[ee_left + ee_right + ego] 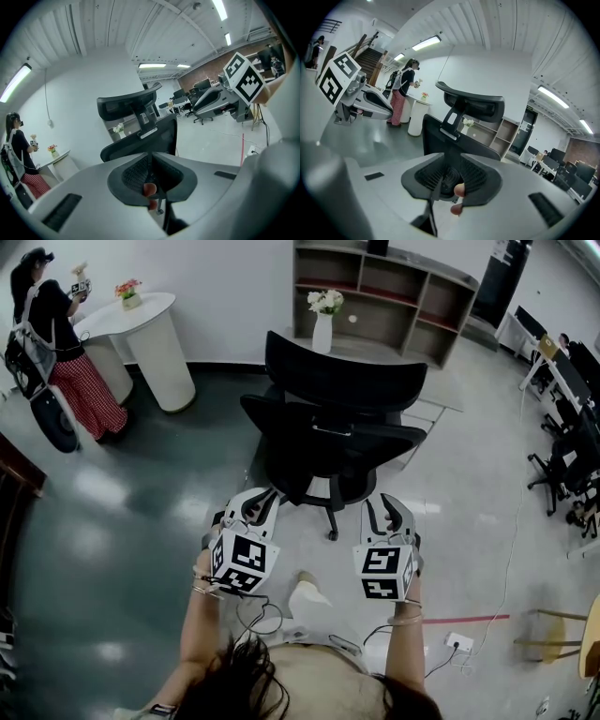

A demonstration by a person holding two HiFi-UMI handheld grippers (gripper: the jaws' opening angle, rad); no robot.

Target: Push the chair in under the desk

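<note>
A black office chair [337, 423] with a headrest stands with its back toward me, facing a pale desk [441, 390]. The seat is still out on my side of the desktop. A white vase of flowers [323, 320] stands on the desk. My left gripper [258, 498] and right gripper [387, 507] are held side by side, just behind the lower backrest. In the left gripper view the jaws [151, 157] meet, with the chair [140, 136] beyond them. In the right gripper view the jaws [449, 161] stand slightly apart, with nothing between them and the chair [459, 126] ahead.
A person [56, 343] stands at the back left beside a white round table [141, 329]. A shelf unit [394, 287] lines the wall behind the desk. A power strip [459, 643] and cables lie on the floor to my right. Other office chairs [562, 456] stand far right.
</note>
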